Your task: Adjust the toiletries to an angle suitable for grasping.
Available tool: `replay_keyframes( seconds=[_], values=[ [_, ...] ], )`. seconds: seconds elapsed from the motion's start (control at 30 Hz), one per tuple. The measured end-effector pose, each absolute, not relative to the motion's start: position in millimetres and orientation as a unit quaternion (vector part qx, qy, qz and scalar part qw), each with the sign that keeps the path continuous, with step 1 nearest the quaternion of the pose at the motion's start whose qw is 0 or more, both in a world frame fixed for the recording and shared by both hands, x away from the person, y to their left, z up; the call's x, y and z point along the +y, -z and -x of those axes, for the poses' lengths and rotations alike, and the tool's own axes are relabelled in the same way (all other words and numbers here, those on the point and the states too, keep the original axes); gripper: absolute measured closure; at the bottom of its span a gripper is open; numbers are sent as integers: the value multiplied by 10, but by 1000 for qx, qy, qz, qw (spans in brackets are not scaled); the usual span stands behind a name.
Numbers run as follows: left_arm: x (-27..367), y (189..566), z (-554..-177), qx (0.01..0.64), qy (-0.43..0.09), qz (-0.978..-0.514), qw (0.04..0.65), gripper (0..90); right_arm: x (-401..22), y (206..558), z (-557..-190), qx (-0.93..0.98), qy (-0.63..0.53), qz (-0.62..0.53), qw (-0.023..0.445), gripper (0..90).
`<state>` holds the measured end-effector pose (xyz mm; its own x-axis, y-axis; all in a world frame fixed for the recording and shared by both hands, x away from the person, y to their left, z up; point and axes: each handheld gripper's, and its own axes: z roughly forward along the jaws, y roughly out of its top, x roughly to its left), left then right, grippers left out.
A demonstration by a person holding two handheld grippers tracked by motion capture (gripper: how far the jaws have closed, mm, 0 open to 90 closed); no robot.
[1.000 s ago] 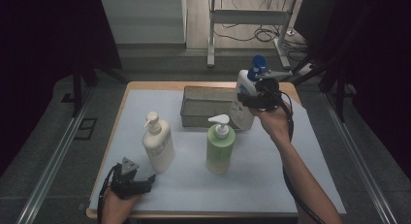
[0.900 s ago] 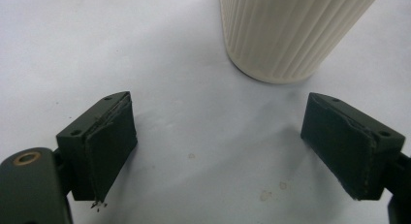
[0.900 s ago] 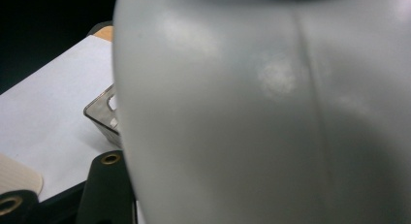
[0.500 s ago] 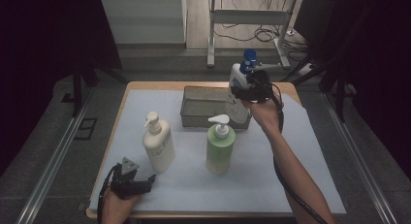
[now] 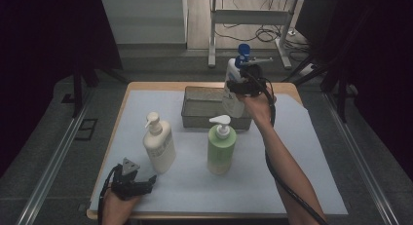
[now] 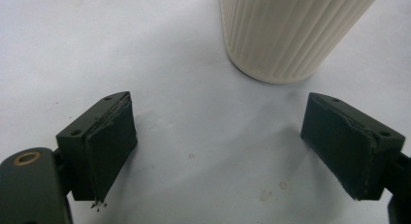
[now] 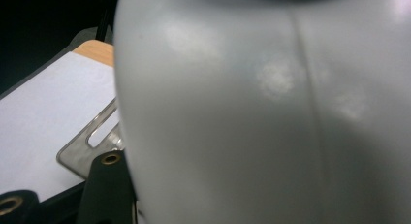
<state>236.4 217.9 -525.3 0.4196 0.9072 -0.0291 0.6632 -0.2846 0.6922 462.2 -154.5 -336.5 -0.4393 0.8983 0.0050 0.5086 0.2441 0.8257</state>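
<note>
The right gripper [image 5: 243, 86] holds a pale translucent spray bottle with a blue trigger head [image 5: 235, 84] in the air above the right end of the grey metal tray [image 5: 199, 108], its jaws clamped on the bottle's body; in the right gripper view the smooth curved wall of the bottle [image 7: 271, 117] presses close between the jaws. That glossy, rounded wall looks slippery, so a slackened or off-centre grip could let the bottle twist or drop, and it might strike the tray rim or knock the green pump bottle [image 5: 220, 147] standing just in front. The left gripper [image 5: 132, 182] rests low on the white-covered surface [image 5: 302, 152], jaws wide apart and empty, with the ribbed cream pump bottle [image 6: 291, 30] just beyond them.
</note>
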Motion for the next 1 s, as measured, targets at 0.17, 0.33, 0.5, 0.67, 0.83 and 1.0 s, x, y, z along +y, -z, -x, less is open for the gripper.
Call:
replay_keyframes(
  seconds=[0.17,0.33,0.5,0.67,0.83,1.0],
  values=[
    [2179,5253,-2364,504,-190,-779,322,123,-1491,3388,-4706,748,-398,-471,247,406],
    [2179,5254,-2364,504,-190,-779,322,123,-1452,3439,-4760,750,-394,-469,250,405],
    [2179,5254,-2363,504,-190,-778,322,123,-1414,3509,-4774,754,-391,-467,247,405],
    [2179,5254,-2364,504,-190,-779,322,123,-1342,3588,-4769,759,-390,-462,241,406],
    [2179,5253,-2363,504,-189,-779,321,123,-1266,3655,-4760,764,-391,-456,235,405],
    [2179,5253,-2363,504,-189,-779,322,123,-1187,3734,-4752,771,-389,-449,230,405]
  ],
)
